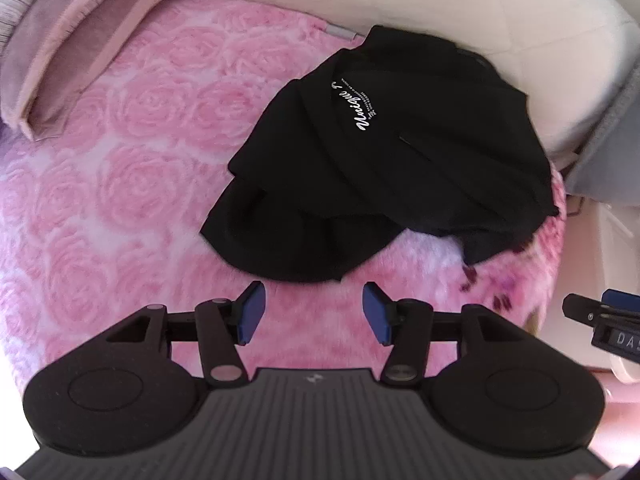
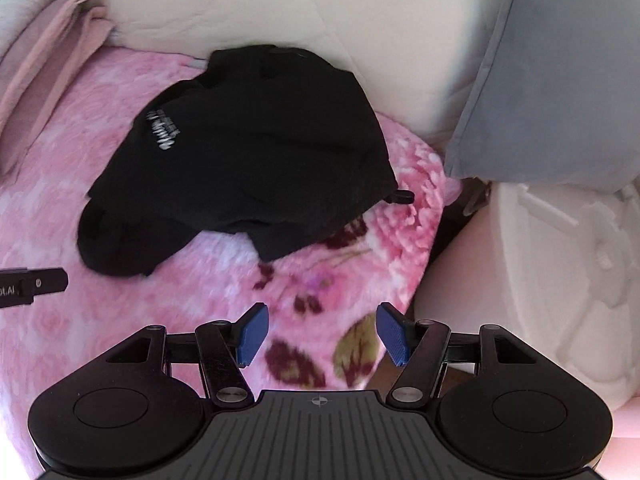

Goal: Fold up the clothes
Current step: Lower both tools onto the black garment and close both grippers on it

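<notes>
Black fabric with white script lettering identifies the garment (image 1: 380, 168), which lies crumpled in a loose heap on the pink rose-patterned blanket (image 1: 120, 152), toward the far right part of the bed surface, next to the cream padded headboard (image 1: 460, 12). Its upper edge rests against the headboard base. In the right wrist view, a small black loop at the garment's (image 2: 248, 152) right edge lies on the blanket (image 2: 72, 320). The left gripper (image 1: 314, 316) is held above bare blanket just short of the garment's near hem, fingers spread wide and holding nothing. The right gripper (image 2: 320, 334) is positioned over the blanket's darker floral border, near the bed edge, also spread wide and empty. A folded pink pillow (image 1: 68, 40) lies at far left. A grey cushion (image 2: 552, 92) stands at right above a white moulded object (image 2: 560, 280).
</notes>
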Tool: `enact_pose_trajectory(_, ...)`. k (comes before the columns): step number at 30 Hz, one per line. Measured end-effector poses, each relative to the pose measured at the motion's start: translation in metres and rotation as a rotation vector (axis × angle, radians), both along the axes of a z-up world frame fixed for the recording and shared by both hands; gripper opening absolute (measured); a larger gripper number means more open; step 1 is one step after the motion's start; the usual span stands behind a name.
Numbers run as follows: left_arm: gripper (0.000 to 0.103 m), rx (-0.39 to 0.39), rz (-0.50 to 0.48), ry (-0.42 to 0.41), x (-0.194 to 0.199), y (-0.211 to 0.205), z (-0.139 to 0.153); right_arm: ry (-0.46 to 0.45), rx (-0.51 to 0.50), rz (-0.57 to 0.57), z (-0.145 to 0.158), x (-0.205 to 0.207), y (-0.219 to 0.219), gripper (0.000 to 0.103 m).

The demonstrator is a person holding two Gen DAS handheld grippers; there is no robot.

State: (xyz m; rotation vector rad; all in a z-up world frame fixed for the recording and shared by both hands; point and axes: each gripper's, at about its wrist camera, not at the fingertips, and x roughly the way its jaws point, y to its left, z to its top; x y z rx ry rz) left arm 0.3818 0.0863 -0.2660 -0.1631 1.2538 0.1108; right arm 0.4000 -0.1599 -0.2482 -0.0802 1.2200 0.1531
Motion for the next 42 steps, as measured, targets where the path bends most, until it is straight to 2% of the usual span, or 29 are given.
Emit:
enact_pose_trajectory(7, 0.050, -0.027, 0.020, 0.032, 0.044, 0.003, -0.041, 0.028, 0.040, -0.067, -0.040, 0.053, -0.016, 0.063)
enact_pose_trajectory(12, 0.050, -0.081, 0.066, 0.006, 0.067, 0.011, -0.057, 0.031, 0.177, -0.219, -0.062, 0.079, -0.043, 0.063)
enact_pose_trajectory(16, 0.051, -0.187, 0.175, -0.013, 0.079, 0.024, -0.069, 0.025, 0.362, -0.397, -0.078, 0.093, -0.070, 0.063)
enact_pose_trajectory(21, 0.053, -0.354, 0.383, -0.056, 0.087, 0.041, -0.091, 0.059, 0.547, -0.586, -0.108, 0.101, -0.092, 0.066)
enact_pose_trajectory(23, 0.052, -0.381, 0.440, -0.058, 0.086, 0.046, -0.099, 0.068, 0.615, -0.647, -0.117, 0.101, -0.097, 0.073)
enact_pose_trajectory(26, 0.051, -0.400, 0.499, -0.071, 0.079, 0.056, -0.102, 0.074, 0.676, -0.682, -0.125, 0.103, -0.098, 0.073)
enact_pose_trajectory(30, 0.053, -0.322, 0.547, -0.102, 0.057, 0.069, -0.093, 0.075, 0.685, -0.675, -0.129, 0.107, -0.095, 0.073)
enact_pose_trajectory(32, 0.055, -0.312, 0.573, -0.087, 0.052, 0.077, -0.099, 0.075, 0.683, -0.674, -0.130, 0.108, -0.094, 0.073)
enact_pose_trajectory(33, 0.054, -0.315, 0.586, -0.072, 0.052, 0.081, -0.105, 0.075, 0.683, -0.675, -0.130, 0.108, -0.094, 0.073)
enact_pose_trajectory(35, 0.054, -0.384, 0.613, -0.075, 0.057, 0.085, -0.114, 0.074, 0.683, -0.678, -0.129, 0.107, -0.093, 0.073)
enact_pose_trajectory(37, 0.061, -0.438, 0.596, -0.113, 0.070, 0.082, -0.116, 0.072, 0.683, -0.680, -0.129, 0.107, -0.093, 0.074)
enact_pose_trajectory(38, 0.072, -0.438, 0.578, -0.113, 0.077, 0.078, -0.116, 0.072, 0.683, -0.682, -0.129, 0.107, -0.093, 0.074)
enact_pose_trajectory(39, 0.076, -0.430, 0.561, -0.110, 0.086, 0.073, -0.116, 0.071, 0.683, -0.683, -0.129, 0.107, -0.092, 0.074)
enact_pose_trajectory(42, 0.077, -0.422, 0.508, -0.119, 0.101, 0.060, -0.116, 0.070, 0.681, -0.688, -0.129, 0.107, -0.091, 0.074)
